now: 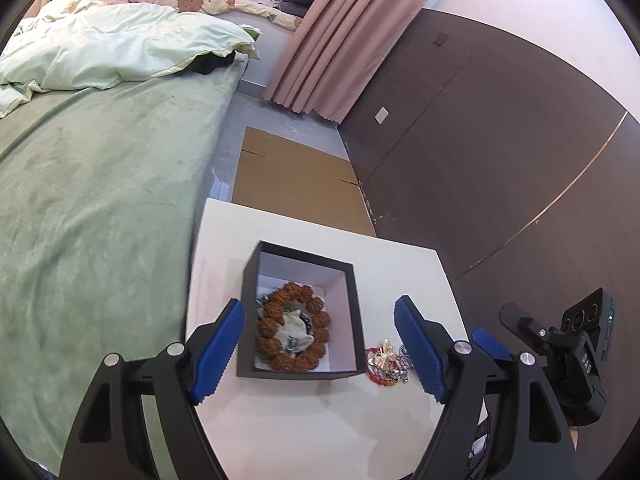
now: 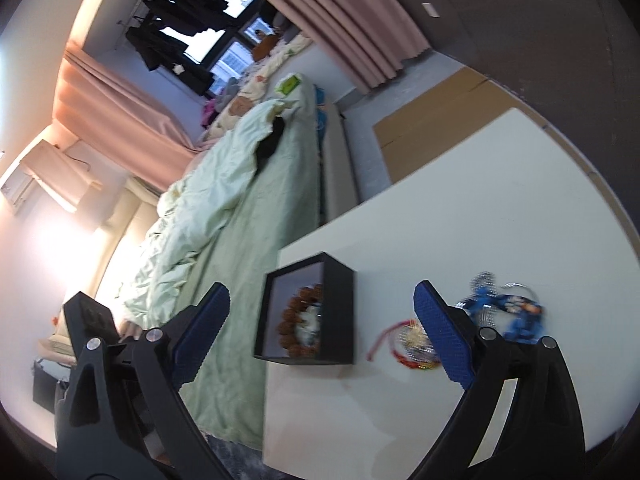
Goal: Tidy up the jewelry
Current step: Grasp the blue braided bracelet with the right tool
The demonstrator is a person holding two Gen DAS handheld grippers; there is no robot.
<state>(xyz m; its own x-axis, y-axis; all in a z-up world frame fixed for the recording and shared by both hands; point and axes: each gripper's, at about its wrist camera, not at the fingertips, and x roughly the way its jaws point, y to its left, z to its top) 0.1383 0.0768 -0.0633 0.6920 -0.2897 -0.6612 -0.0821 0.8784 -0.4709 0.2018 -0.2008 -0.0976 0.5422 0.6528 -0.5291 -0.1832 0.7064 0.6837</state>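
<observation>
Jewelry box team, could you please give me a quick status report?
Both grippers, left and right, open and empty. Black box holds brown bead bracelet. Red-gold pieces and blue jewelry loose on white table. Nothing blocking.

White table (image 1: 320, 420) holds black box (image 1: 356, 320), loose jewelry (image 1: 384, 364), perhaps tangled.

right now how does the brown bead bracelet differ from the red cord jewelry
The brown bead bracelet lies inside the black box; the red cord jewelry lies outside it on the white table. The bracelet is a ring of chunky brown beads; the cord piece is thin red string tangled with shiny metal bits. Neither is held by a gripper.
</observation>
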